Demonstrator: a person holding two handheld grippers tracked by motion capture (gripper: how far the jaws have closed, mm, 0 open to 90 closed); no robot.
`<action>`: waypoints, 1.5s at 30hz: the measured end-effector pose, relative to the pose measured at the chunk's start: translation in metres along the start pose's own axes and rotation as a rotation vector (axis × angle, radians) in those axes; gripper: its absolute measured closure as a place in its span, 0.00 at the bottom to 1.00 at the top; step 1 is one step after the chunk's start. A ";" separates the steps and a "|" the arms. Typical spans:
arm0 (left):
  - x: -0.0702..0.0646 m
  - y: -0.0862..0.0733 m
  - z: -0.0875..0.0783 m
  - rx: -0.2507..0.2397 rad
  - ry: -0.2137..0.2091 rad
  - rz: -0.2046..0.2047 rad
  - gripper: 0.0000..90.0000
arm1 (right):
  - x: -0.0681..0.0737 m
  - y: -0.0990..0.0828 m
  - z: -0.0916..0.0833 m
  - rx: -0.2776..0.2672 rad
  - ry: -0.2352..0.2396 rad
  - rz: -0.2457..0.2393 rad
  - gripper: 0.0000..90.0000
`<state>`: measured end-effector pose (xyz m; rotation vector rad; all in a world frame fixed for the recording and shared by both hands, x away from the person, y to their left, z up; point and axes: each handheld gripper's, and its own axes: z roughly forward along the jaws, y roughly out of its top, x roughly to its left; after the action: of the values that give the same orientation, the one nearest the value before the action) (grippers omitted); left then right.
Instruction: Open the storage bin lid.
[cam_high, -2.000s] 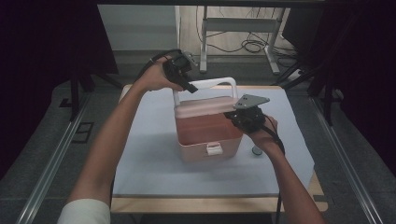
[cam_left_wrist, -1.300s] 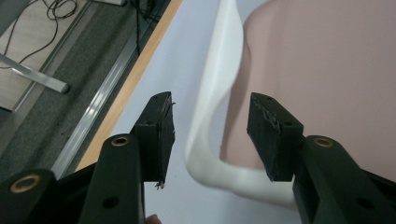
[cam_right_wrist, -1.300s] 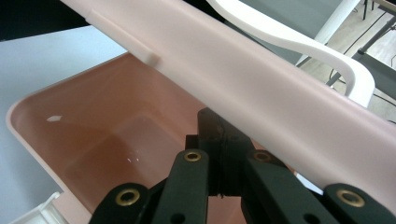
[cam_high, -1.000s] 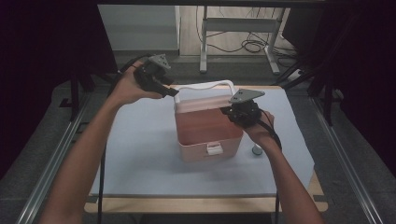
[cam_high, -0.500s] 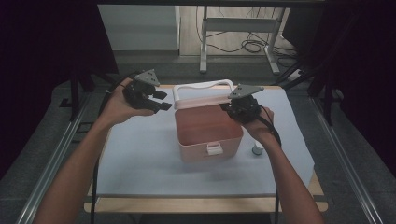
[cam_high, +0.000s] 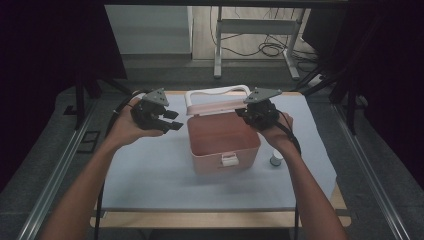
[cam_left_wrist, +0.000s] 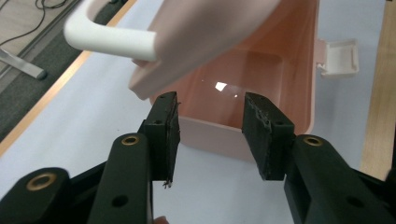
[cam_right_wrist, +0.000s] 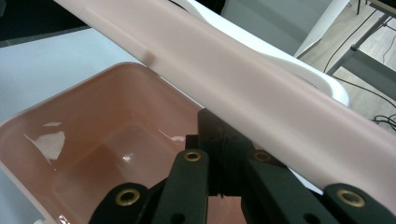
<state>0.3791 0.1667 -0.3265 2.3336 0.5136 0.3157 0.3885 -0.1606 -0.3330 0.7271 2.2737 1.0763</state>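
Pink storage box (cam_high: 223, 142) sits mid-table on the pale blue mat (cam_high: 150, 175), its lid (cam_high: 216, 106) tipped up and back with the white handle (cam_high: 217, 93) along the far edge, the white front latch (cam_high: 229, 159) facing the person. From the high view, the right gripper (cam_high: 252, 114) is up against the lid's right end, while the left gripper (cam_high: 167, 120) hangs just off the box's left side, apart from it; a small grey object (cam_high: 275, 161) lies beside the box at right. Over to the left gripper view: jaws well apart, nothing between them, the open box straight ahead, its long axis running away from the jaws and the raised lid above. Now the right gripper view: jaws drawn together at the lid's edge, seemingly pinching it, the empty glossy interior below. Judging by this, the right hand is the nearer one and governs the lid. No brand or writing is readable anywhere.
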 end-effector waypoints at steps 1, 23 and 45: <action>-0.001 -0.001 0.001 -0.001 -0.002 0.000 0.63 | 0.000 0.000 0.000 0.001 -0.001 0.000 1.00; -0.014 -0.030 0.030 -0.029 -0.021 -0.053 0.65 | -0.007 0.009 0.003 0.009 -0.011 -0.004 1.00; -0.023 -0.037 0.039 -0.041 -0.023 -0.043 0.65 | -0.017 0.022 0.010 0.008 -0.018 -0.001 1.00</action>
<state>0.3628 0.1577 -0.3823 2.2811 0.5403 0.2766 0.4129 -0.1549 -0.3168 0.7356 2.2638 1.0568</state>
